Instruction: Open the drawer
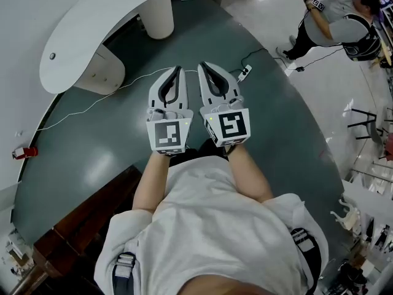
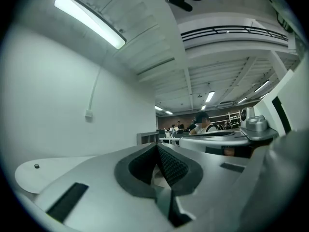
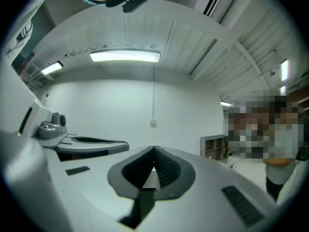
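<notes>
2 units side by side: L gripper & R gripper, jaws together on both, nothing betw. Wood unit sits low-left, behind jaws, well apart; can't tell if it has the drawer.

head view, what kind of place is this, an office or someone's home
Probably a big open-plan office or lab hall, not a home. There is a curved white counter on a dark oval floor area, long ceiling strip lights, and another person standing on glossy flooring.
</notes>
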A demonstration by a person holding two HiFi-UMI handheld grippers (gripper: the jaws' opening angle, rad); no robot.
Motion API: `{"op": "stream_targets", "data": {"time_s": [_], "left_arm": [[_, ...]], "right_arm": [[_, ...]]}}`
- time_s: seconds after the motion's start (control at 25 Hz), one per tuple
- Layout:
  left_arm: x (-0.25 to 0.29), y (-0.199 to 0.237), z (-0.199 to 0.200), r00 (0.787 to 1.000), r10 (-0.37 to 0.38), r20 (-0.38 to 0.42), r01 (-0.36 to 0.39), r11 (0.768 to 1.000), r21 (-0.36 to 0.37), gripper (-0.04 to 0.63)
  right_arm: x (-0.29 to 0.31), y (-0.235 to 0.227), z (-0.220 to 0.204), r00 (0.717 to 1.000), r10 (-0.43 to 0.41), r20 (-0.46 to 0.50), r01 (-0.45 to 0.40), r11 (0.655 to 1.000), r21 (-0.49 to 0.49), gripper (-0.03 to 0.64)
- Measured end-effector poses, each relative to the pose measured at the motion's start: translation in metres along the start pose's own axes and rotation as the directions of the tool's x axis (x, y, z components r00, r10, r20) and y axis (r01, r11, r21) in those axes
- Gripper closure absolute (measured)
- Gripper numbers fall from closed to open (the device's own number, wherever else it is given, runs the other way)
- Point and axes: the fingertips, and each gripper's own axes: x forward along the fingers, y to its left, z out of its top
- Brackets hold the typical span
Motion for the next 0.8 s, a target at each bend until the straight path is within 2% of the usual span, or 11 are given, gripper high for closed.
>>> {"op": "stream_targets", "data": {"time_s": [0.16, 0.4, 0.8], "left_arm": [[-0.003, 0.02, -0.009, 1.0, 0.001, -0.014, -0.001, 1.0, -0.002, 0.591], [0.017, 0.05, -0.02, 0.999, 0.02, -0.025, -0.02, 1.0, -0.008, 0.591], [0.123, 0.11, -0.031, 0.995, 0.092, -0.035, -0.091, 0.996, 0.023, 0.591]], "right_arm": [[0.014, 0.01, -0.008, 1.0, -0.022, -0.014, 0.022, 1.0, 0.001, 0.604], [0.054, 0.016, -0.009, 1.0, 0.022, 0.006, -0.022, 1.0, 0.013, 0.604], [0.173, -0.032, -0.014, 0.995, 0.091, 0.03, -0.092, 0.996, 0.022, 0.604]]}}
